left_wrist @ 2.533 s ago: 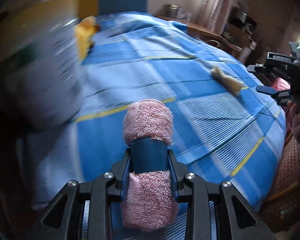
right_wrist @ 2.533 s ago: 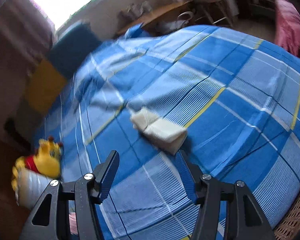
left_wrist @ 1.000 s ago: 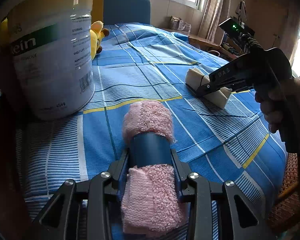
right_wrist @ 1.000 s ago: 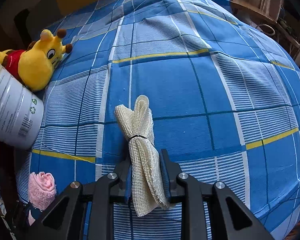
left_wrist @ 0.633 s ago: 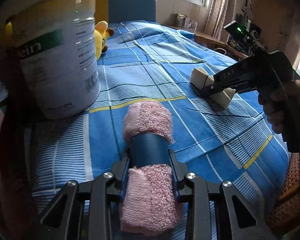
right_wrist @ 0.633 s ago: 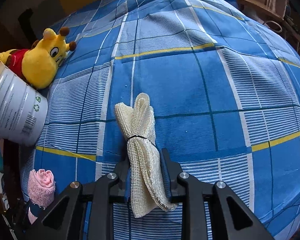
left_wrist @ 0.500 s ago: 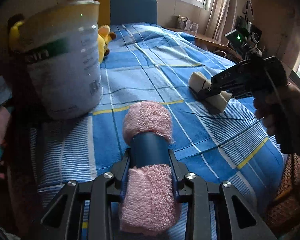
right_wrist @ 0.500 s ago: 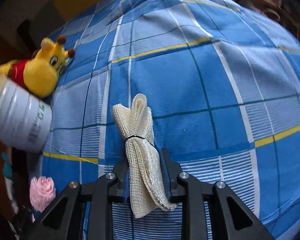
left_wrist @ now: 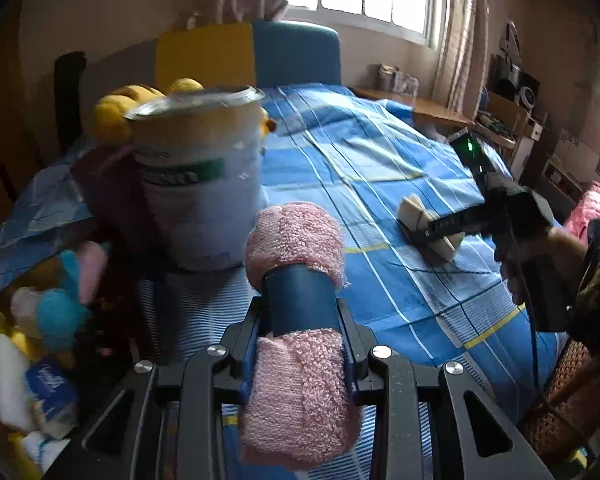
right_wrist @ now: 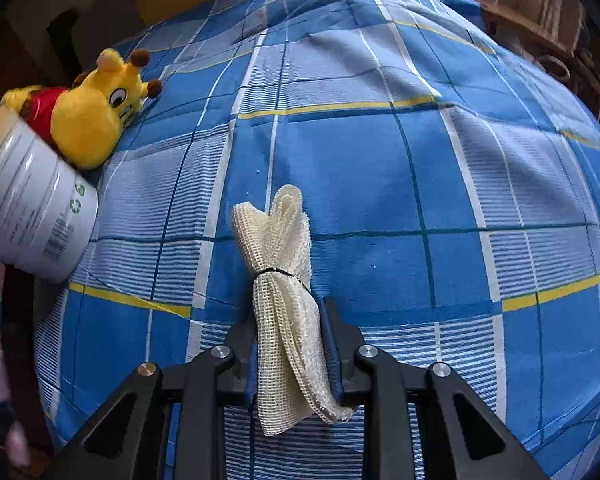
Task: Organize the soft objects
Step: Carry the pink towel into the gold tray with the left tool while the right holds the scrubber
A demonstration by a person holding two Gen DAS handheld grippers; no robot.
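While both grippers carry a load, keep each grip firm and steady. The left gripper [left_wrist: 300, 320] has its jaws nearly closed on the pink towel roll [left_wrist: 296, 364]; they have just tightened a little more, pressing at the dark blue band around the roll's middle. Hold by that band, since the terry ends are loose and would compress or slip. The roll is held clear of the bed [left_wrist: 380, 280], pointing toward the white tin [left_wrist: 200, 184]. If the tin is the intended container, which is a judgement only, bring the roll above its open rim and lower it end-first, because the tin looks light enough to tip if nudged sideways.

The right gripper [right_wrist: 288, 336] has its jaws drawn in on the cream mesh cloth [right_wrist: 280, 280], which lies on the bed just below its thin black tie. This bundle is limp and open-woven, with a frayed lower end hanging past the jaws; lift it straight up so that the tail does not drag.

Farther off, the yellow plush toy [right_wrist: 88, 120] leans against the tin. Its soft body is well apart from both bundles.
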